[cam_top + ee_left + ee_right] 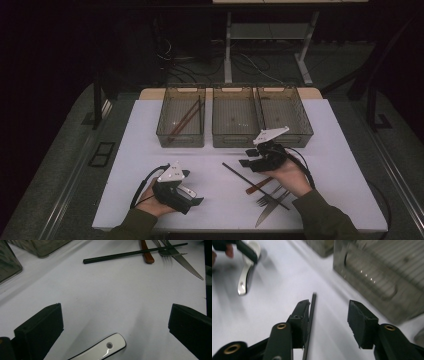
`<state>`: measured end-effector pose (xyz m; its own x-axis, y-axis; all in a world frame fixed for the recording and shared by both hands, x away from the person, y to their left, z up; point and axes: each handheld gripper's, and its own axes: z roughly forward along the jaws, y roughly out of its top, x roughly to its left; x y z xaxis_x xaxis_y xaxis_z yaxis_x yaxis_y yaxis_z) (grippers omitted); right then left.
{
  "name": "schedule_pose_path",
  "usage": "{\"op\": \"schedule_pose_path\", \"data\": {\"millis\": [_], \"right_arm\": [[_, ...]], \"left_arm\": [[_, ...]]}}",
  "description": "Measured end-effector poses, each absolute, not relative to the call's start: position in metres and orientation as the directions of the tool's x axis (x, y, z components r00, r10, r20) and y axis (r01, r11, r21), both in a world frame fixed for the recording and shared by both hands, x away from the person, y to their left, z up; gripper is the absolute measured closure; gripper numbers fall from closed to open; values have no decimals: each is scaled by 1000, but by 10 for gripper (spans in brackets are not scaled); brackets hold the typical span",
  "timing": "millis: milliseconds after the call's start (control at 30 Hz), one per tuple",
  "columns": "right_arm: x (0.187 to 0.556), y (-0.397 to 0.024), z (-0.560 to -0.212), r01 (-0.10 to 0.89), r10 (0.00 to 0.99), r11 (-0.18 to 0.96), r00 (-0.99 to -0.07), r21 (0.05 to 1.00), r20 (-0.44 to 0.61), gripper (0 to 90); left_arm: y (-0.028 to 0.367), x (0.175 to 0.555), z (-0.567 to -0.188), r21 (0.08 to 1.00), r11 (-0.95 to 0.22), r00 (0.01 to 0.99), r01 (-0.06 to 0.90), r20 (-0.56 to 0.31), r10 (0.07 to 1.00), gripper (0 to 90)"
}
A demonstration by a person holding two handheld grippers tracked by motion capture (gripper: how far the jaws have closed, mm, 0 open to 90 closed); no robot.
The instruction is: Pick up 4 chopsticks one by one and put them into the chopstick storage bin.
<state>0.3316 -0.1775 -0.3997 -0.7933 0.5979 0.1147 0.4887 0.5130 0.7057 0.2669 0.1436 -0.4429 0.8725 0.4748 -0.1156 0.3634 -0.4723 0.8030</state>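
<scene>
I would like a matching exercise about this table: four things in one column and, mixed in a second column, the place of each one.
Things:
1. black chopstick
2. white spoon
3. brown chopsticks
4. knife

Places:
A. inside the left basket
B. on the table, between the jaws of the left gripper
C. at the near table edge, beside the fork
D. next to one jaw of the right gripper

Pairs: 1-D, 2-B, 3-A, 4-C

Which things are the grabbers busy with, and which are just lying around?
In the job: right gripper, open around the black chopstick; left gripper, open over the white spoon; bins.
Just lying about: fork, knife, brown handle, floor cables.
</scene>
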Motion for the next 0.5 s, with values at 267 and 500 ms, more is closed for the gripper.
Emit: {"op": "schedule_pose_path", "data": {"millis": [267, 500], "right_arm": [[310, -186, -414, 512, 591, 540, -796, 668, 132, 635], [297, -190, -425, 521, 584, 565, -800, 639, 135, 693]], "left_arm": [[144, 267, -443, 800, -477, 873, 363, -114, 473, 0], [143, 266, -443, 799, -481, 874, 360, -108, 474, 0]]}}
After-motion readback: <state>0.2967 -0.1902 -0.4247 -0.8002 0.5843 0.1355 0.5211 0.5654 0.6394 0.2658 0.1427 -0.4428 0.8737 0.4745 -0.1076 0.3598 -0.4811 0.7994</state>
